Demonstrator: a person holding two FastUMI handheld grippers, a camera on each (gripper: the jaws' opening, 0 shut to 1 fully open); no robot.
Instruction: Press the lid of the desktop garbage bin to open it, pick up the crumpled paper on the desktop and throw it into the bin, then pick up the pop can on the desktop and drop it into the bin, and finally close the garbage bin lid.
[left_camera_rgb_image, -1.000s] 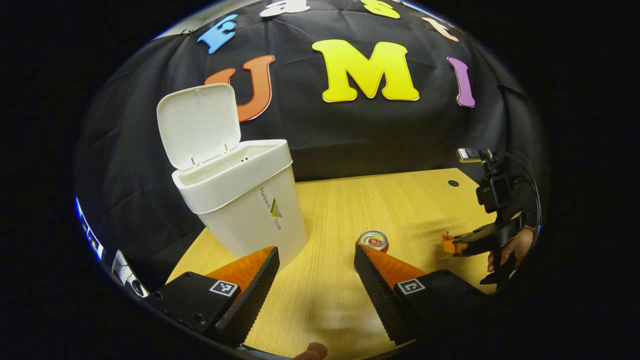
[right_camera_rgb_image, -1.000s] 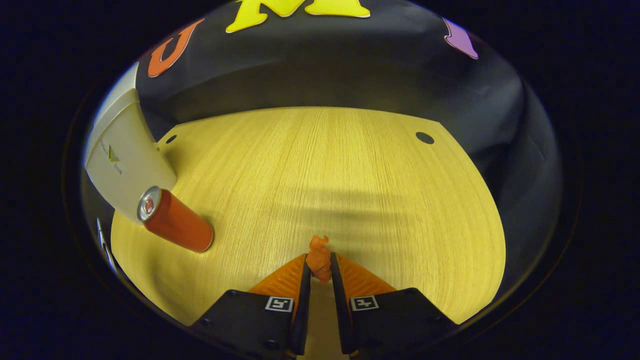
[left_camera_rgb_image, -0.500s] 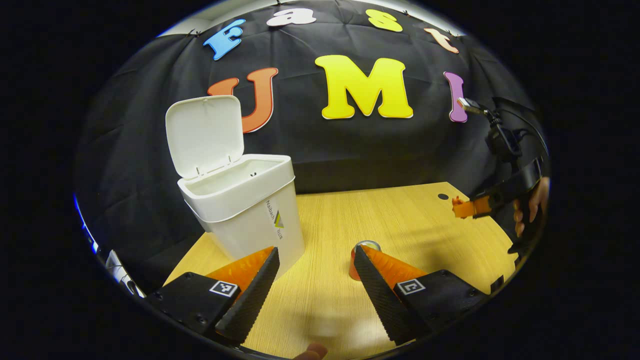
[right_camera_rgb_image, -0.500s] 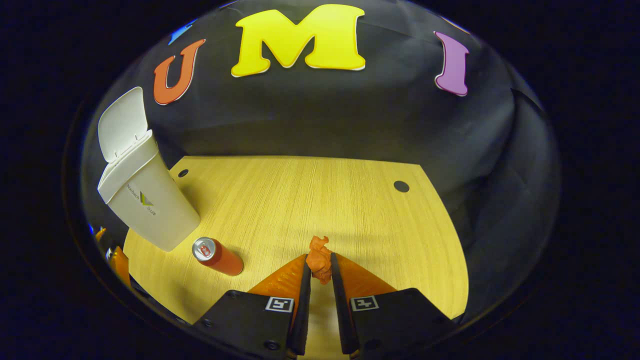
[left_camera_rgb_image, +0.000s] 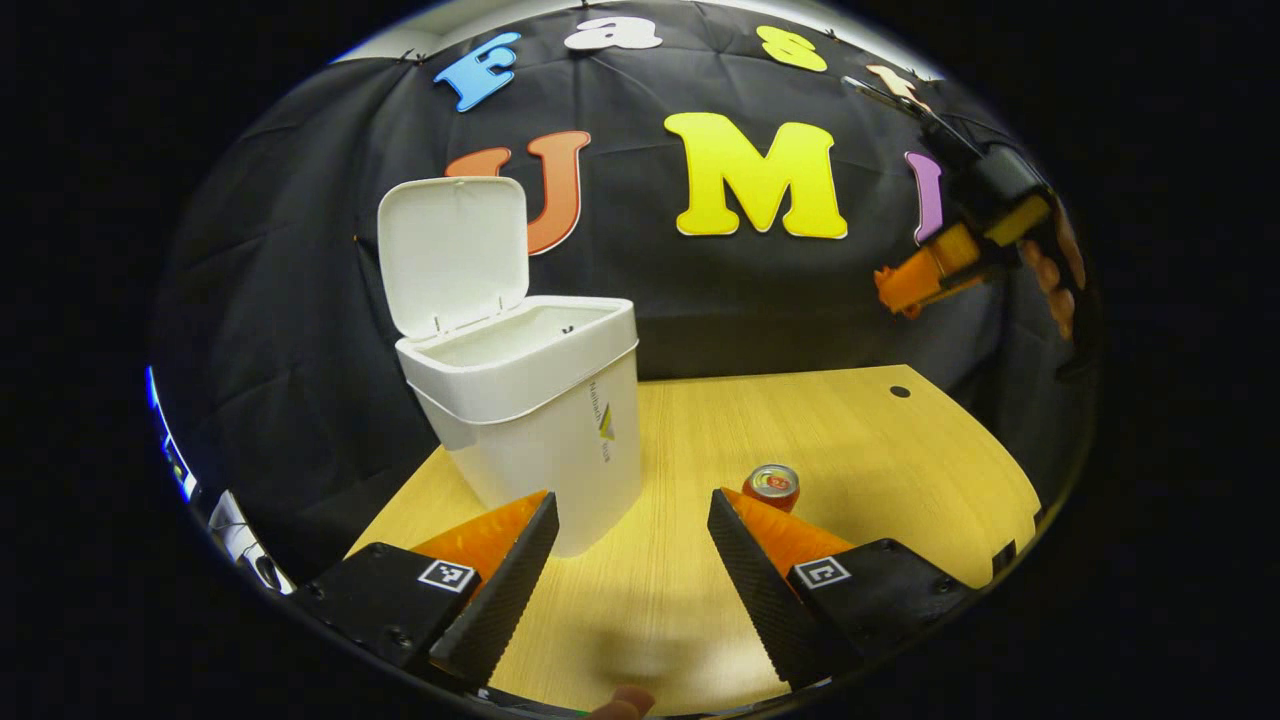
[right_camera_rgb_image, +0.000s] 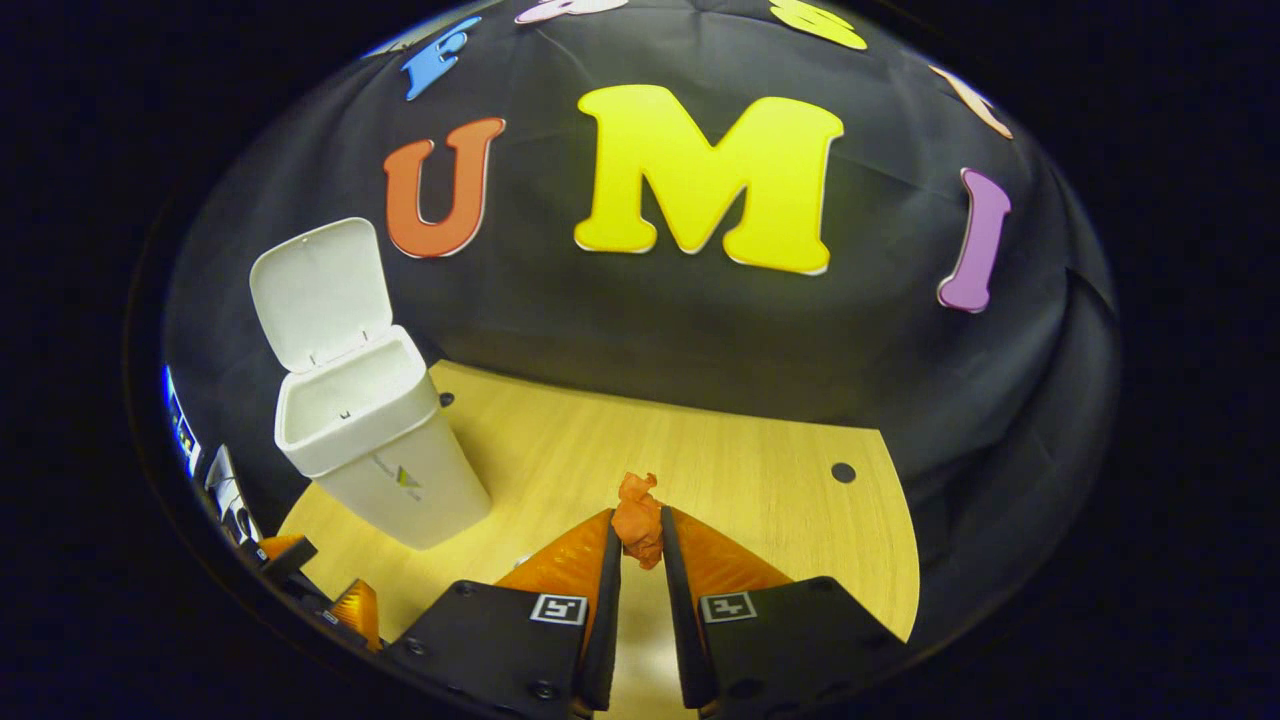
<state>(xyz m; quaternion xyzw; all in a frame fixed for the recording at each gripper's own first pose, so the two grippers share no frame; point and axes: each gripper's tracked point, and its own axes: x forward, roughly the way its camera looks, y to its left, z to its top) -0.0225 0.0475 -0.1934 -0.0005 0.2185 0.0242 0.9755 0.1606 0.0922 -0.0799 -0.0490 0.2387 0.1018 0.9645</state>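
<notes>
The right gripper (right_camera_rgb_image: 640, 535) is pinched tight on the crumpled paper (right_camera_rgb_image: 638, 518), both fingers pressing its sides so that the wad sticks out past the tips. It hangs in the air well above the desktop (right_camera_rgb_image: 720, 470). In the left gripper view that same right gripper (left_camera_rgb_image: 905, 290) sits high at the right edge, in front of the black cloth wall (left_camera_rgb_image: 300, 250), with the fingers of the hand (left_camera_rgb_image: 1055, 275) that holds it curled around its body.

The left gripper (left_camera_rgb_image: 632, 515) is low over the near part of the desktop (left_camera_rgb_image: 880, 440), its 2 fingers spread wide with nothing between them. A fingertip (left_camera_rgb_image: 625, 702) of the person shows at the very bottom edge of that view.

Out beyond the left gripper's fingers, the white garbage bin (left_camera_rgb_image: 545, 420) stands upright on the left side of the desktop, its lid (left_camera_rgb_image: 455, 250) swung up and back so the mouth is open. In the right gripper view the garbage bin (right_camera_rgb_image: 380, 460) stands to the left and below the held paper, lid (right_camera_rgb_image: 315, 290) raised.

The pop can (left_camera_rgb_image: 772, 486) stands upright on the desktop to the right of the bin, apart from it, just behind the tip of the left gripper's right-hand finger in that view. 1 dark round hole (left_camera_rgb_image: 900, 391) marks the desktop near its far right corner.
</notes>
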